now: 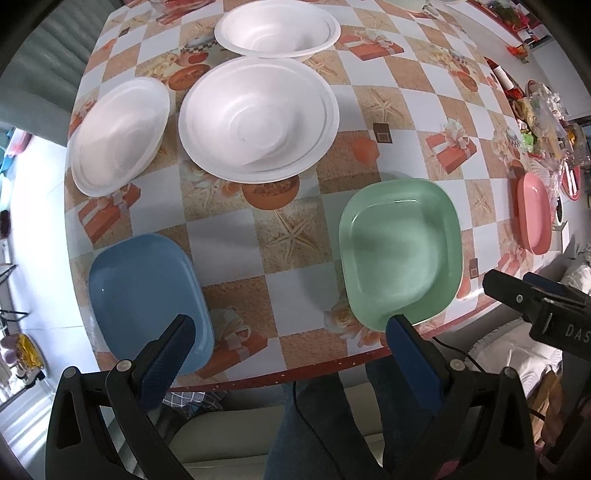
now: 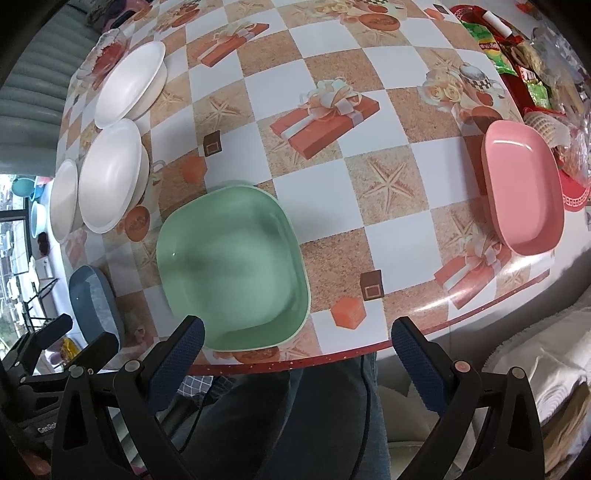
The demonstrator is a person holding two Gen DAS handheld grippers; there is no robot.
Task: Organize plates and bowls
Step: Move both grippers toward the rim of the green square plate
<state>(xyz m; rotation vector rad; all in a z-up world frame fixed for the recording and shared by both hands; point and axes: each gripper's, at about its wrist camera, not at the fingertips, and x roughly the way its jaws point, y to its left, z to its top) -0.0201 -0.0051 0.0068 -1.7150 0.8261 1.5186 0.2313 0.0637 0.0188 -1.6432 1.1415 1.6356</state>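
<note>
— Left tongs (image 1: 291,341)?
— Spread wide, nothing between the pads, hanging above the near edge of the worktop (image 1: 369,77) and pointing down at it. Blue pads on black arms.

— Right tongs (image 2: 297,341)?
— Spread wide too, empty, hovering over the same near edge, a little tilted. Also visible from the left wrist at the right border, as a black and blue tip.

— Plates?
— Three, all lying flat on the checkered cloth. Green plate (image 1: 400,251) near the front edge, just ahead of the left tongs' right pad and, from the right wrist, just ahead of the right tongs' left pad. Blue plate (image 1: 147,299) at the front left, partly behind the left tongs' left pad. Pink plate (image 2: 522,188) far off to the right, well apart from the other two, close to a red tray of snack packets (image 2: 517,55).

— Touching the tongs?
— No contact seen with any plate.

— Bowls?
— Three white ones, upright, grouped at the left rear of the worktop. Nearest bowl (image 1: 258,118) in the middle, second bowl (image 1: 118,134) just beside it on the left, farthest bowl (image 1: 277,27) behind it, rims nearly touching. None stacked.

— Below the edge?
— Legs in blue jeans (image 2: 332,424) and a black cable running down over them.
</note>
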